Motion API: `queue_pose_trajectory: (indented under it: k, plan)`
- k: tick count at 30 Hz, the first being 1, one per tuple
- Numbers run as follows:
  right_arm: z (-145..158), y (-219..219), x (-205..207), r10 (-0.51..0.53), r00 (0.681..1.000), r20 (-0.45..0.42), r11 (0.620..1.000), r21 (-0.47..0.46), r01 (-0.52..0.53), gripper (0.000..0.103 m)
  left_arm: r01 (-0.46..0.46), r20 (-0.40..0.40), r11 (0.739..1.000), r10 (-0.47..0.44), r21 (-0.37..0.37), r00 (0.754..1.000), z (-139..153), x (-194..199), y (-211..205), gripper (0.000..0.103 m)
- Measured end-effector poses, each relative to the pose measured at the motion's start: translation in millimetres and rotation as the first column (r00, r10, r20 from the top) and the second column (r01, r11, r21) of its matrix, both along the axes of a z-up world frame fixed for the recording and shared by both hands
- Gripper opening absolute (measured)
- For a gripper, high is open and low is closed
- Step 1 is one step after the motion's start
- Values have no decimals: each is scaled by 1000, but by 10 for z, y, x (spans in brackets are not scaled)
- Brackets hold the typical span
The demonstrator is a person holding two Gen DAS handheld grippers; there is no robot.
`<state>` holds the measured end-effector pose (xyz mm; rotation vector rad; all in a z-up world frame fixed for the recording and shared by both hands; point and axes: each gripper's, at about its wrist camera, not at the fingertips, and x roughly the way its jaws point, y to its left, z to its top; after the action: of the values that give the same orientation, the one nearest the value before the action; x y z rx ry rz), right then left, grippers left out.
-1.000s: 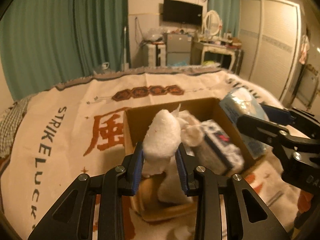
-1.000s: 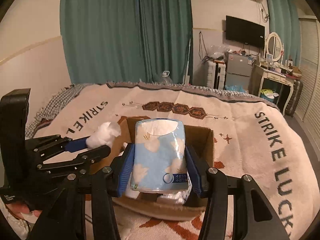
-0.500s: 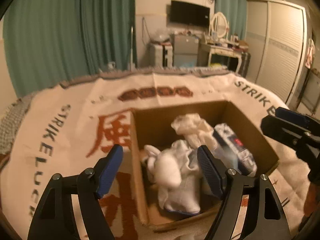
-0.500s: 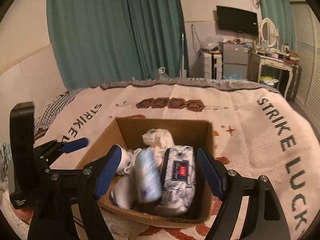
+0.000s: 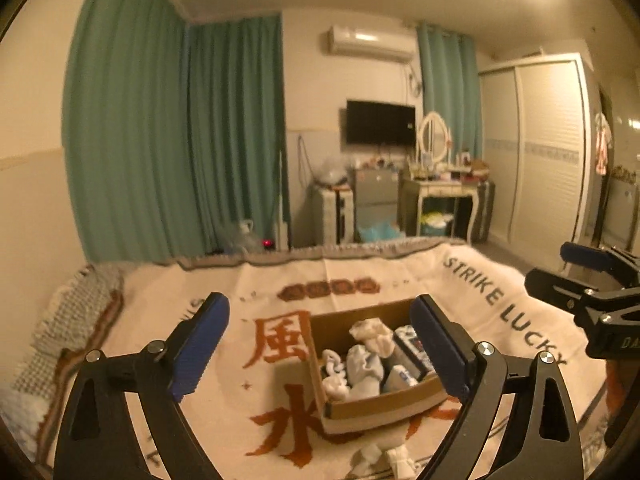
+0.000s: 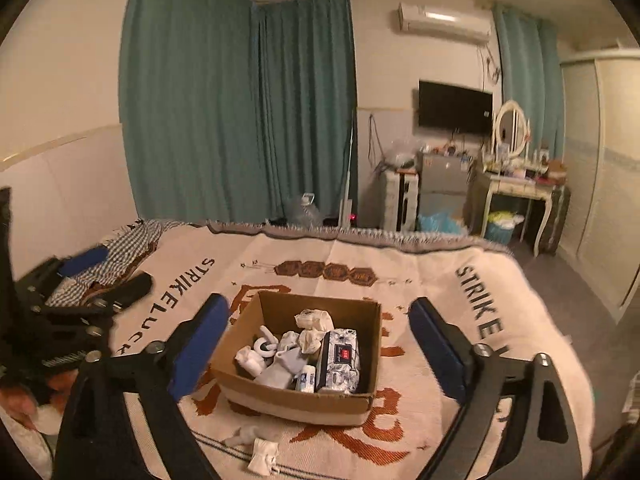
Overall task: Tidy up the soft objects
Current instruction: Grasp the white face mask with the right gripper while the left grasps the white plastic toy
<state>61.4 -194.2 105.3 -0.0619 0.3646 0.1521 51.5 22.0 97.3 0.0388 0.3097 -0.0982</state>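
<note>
Left hand-held gripper, right hand-held gripper: matte black frames, triangular cut-outs, silver screws at pivots, ribbed blue pads on fingers; white lettering on side, partly legible.

Home bedroom: bed, wardrobe, dressing table, wall TV.

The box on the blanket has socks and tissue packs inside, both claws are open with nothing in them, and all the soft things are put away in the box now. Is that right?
Not quite. In the right wrist view some white soft pieces still lie on the blanket in front of the box. The rest holds: the box has soft things and a tissue pack inside, and the left claw and right claw are opening with nothing between them.
</note>
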Motion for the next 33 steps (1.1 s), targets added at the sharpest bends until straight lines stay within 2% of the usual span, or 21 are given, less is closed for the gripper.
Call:
queue_pose_trajectory:
  k: [4, 8, 14, 18, 23, 28, 31, 33]
  plan:
    - [-62, 98, -255, -15, 1000, 8, 999, -31, 15, 103, 10, 19, 1000, -10, 6, 1000, -98, -206, 68, 94]
    - [-354, 221, -304, -8, 999, -51, 997, -74, 4, 103, 26, -57, 1000, -26, -2, 998, -391, -180, 85, 94]
    - [-1095, 308, -122, -5, 985, -172, 996, -91, -10, 103, 14, -192, 1000, -9, 27, 981, -1013, 105, 56, 94]
    - [-1667, 357, 140, 3, 960, -279, 995, -91, -30, 103, -4, -283, 1000, 10, 24, 959, -1429, 271, 116, 94]
    - [-2249, 371, 379, -5, 922, -387, 998, -62, -21, 103, -15, -336, 1000, 21, 20, 942, -1797, 421, 175, 94]
    - [-2562, 481, 537, 34, 892, -452, 996, -59, -67, 89, -4, -395, 999, 19, 37, 919, -2074, 537, 125, 94]
    - [-2715, 553, 620, 56, 871, -488, 994, -50, -92, 76, 5, -423, 1000, 0, 12, 906, -2170, 596, 123, 94]
    - [-2786, 576, 644, 68, 859, -508, 993, -45, -105, 58, 10, -430, 1000, -3, 13, 903, -2192, 602, 113, 94]
